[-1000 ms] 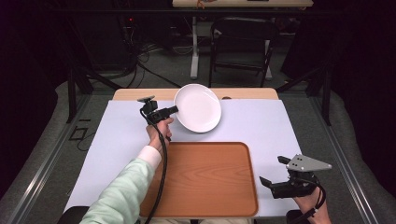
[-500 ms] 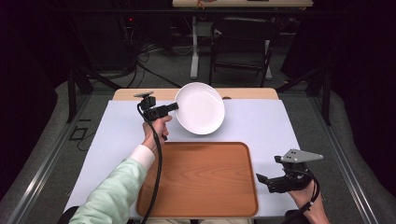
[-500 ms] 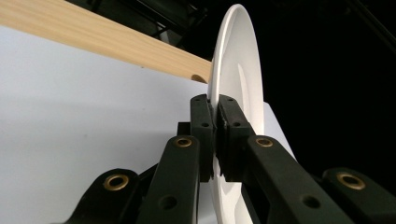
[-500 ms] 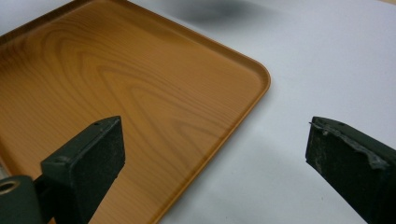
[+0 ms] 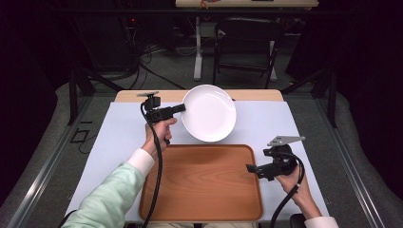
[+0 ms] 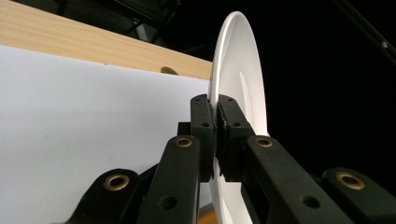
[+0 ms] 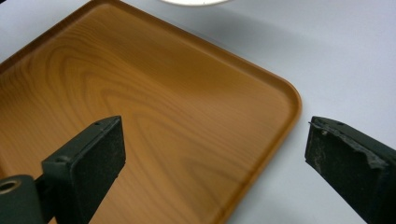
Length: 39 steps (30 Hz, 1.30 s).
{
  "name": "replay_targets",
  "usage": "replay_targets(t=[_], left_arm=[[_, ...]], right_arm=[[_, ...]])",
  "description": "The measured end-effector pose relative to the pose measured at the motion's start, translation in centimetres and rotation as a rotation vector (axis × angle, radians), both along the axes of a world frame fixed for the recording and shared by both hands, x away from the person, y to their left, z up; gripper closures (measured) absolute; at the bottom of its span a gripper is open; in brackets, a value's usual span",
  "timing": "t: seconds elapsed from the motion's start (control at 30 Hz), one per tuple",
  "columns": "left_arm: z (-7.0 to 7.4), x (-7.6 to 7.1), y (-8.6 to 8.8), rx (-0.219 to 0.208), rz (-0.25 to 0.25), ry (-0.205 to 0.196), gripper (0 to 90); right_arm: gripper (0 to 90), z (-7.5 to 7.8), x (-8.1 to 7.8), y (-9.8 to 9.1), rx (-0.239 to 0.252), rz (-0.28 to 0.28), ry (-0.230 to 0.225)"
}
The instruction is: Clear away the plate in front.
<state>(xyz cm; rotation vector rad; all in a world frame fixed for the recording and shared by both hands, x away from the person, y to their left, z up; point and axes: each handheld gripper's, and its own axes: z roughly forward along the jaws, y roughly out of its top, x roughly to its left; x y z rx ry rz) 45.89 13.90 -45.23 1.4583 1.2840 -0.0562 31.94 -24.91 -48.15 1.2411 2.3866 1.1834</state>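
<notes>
Left claw (image 6: 215,135) clamping white plate (image 5: 209,112) rim, seemingly lifted

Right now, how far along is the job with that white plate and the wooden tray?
Done: the left tongs are shut on the rim of the round white plate, which is held tilted above the pale table cover. In hand: carrying it. Left, probably: setting it on the bare brown wooden tray, where the right tongs wait open over its corner.
</notes>
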Motion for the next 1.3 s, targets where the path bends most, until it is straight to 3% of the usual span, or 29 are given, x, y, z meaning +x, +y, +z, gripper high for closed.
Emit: replay_targets(t=[0.1, 0.3, 0.4, 0.43, 0.47, 0.57, 0.67, 0.73, 0.9, 1.13, 1.2, 1.3], left_arm=[[0.3, -0.4, -0.1, -0.006, -0.020, -0.008, 86.9], [0.9, -1.6, -0.5, -0.028, -0.067, -0.026, 86.9], [1.1, -2.3, -0.6, -0.038, -0.091, -0.031, 86.9], [1.1, -2.5, -0.7, -0.039, -0.102, -0.034, 86.8], [1.1, -2.8, -0.8, -0.036, -0.113, -0.040, 86.8], [1.0, -3.5, -1.1, -0.044, -0.141, -0.043, 86.8], [0.7, -4.2, -1.2, -0.045, -0.172, -0.049, 86.7], [0.4, -4.6, -1.2, -0.047, -0.183, -0.050, 86.4], [-0.5, -5.4, -0.7, -0.056, -0.199, -0.058, 86.6], [-1.4, -6.2, 0.5, -0.045, -0.212, -0.112, 86.3], [-1.8, -6.5, 0.9, -0.061, -0.230, -0.123, 85.6], [-2.0, -7.0, 1.2, -0.024, -0.241, -0.150, 84.8]], right_arm=[[4.7, -0.1, 1.8, 1.4, 0.027, 0.013, 0.026], [5.0, -0.4, 3.9, 2.3, 0.070, 0.001, 0.057], [5.4, -0.5, 5.0, 2.4, 0.117, -0.021, 0.074], [7.3, -0.6, 5.7, 2.3, 0.161, -0.042, 0.083], [7.3, -0.6, 5.7, 2.3, 0.161, -0.042, 0.083], [18.5, -0.8, 6.8, 2.4, 0.236, -0.064, 0.120], [25.3, -0.9, 7.1, 2.5, 0.260, -0.068, 0.142], [38.1, -0.8, 7.1, 2.7, 0.271, -0.050, 0.134], [48.9, -0.3, 6.5, 2.7, 0.272, -0.044, 0.104], [58.0, 0.1, 5.9, 3.0, 0.270, -0.029, 0.078], [61.1, 0.3, 5.7, 3.1, 0.261, -0.027, 0.068], [64.7, 0.7, 5.3, 3.4, 0.236, -0.024, 0.048]])
